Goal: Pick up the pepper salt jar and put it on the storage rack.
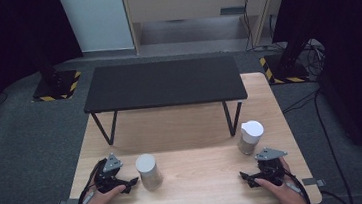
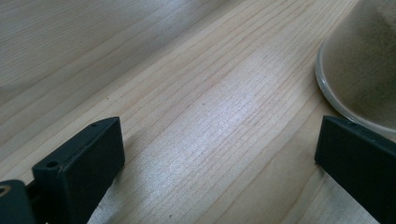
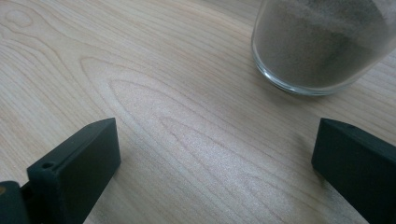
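I hold my left hand-held gripper low over the pale wooden bench near its front left corner, jaws spread wide with nothing between them; a frosted glass cup stands just beside it, its base edging in past one jaw in the left gripper view. My right hand-held gripper sits near the front right, jaws equally wide and empty, with a second frosted glass cup upright just beyond it. A black raised shelf spans the bench's far half
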The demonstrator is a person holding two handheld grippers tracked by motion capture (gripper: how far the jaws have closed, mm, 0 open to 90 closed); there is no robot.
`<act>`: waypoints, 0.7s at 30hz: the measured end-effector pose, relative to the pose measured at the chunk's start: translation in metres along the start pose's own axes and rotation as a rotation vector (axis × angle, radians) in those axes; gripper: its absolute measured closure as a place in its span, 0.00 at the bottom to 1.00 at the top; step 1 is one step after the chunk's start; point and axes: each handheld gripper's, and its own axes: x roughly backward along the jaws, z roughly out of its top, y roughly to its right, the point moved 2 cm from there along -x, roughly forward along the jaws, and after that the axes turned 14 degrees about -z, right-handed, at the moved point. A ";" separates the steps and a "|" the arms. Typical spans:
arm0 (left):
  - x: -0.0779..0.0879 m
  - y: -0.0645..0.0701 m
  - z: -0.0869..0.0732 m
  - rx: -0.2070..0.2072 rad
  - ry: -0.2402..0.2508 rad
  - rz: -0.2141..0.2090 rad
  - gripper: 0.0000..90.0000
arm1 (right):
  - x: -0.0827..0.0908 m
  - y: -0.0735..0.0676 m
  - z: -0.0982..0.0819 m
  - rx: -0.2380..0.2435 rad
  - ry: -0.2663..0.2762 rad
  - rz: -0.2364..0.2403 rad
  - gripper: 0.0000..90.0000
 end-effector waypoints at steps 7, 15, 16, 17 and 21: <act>0.000 0.000 0.000 -0.001 -0.001 -0.002 0.00 | 0.000 0.000 0.000 0.000 0.000 0.000 0.02; 0.009 0.001 -0.004 -0.026 0.024 -0.014 0.01 | 0.000 0.000 0.000 0.000 0.001 -0.001 0.02; 0.012 0.002 -0.005 -0.032 0.024 -0.013 0.01 | 0.000 0.000 0.000 0.000 0.001 -0.001 0.02; 0.013 0.004 -0.005 -0.037 0.020 -0.010 0.01 | 0.000 0.000 0.000 0.000 0.000 -0.001 0.02; 0.018 0.006 -0.007 -0.045 0.014 -0.018 0.01 | 0.000 0.000 0.000 0.000 0.001 -0.001 0.02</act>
